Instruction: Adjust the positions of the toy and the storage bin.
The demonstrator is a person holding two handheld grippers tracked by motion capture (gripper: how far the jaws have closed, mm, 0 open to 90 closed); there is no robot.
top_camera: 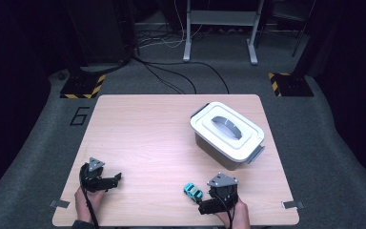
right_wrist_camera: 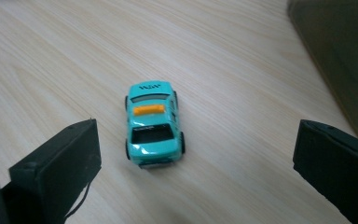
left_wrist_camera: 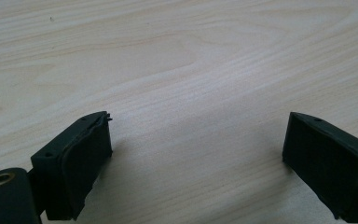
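Right gripper (right_wrist_camera: 196,154) stands with its jaws wide apart, and the turquoise toy car (right_wrist_camera: 154,125) sits on the desk (right_wrist_camera: 242,70) just ahead of the gap, nearer the jaw on the left of the right gripper view and touching neither. The car shows its roof with an orange bar across it and dark lettering on the far end, too small to read. Its wheels show only as dark slivers along the sides, and the underside is hidden. Both jaws are cut off by the bottom edge of that view, so their bases cannot be seen. A dark brownish wall fills the top right corner there, cropped by the frame; it is the side of the box.

From the high view, the right gripper (top_camera: 205,206) lies near the front edge of the desk, with the toy car (top_camera: 193,191) just beside it, on its left. The person's hand behind it is partly cut off by the bottom edge. The white-lidded box (top_camera: 227,133) stands well apart, toward the far right, its lid on with a grey handle and grey latches at the ends; its contents are hidden.

Left gripper (left_wrist_camera: 198,154) also has its jaws spread wide, over bare wood grain. In the high view it (top_camera: 116,180) rests at the near left, well apart from the car.
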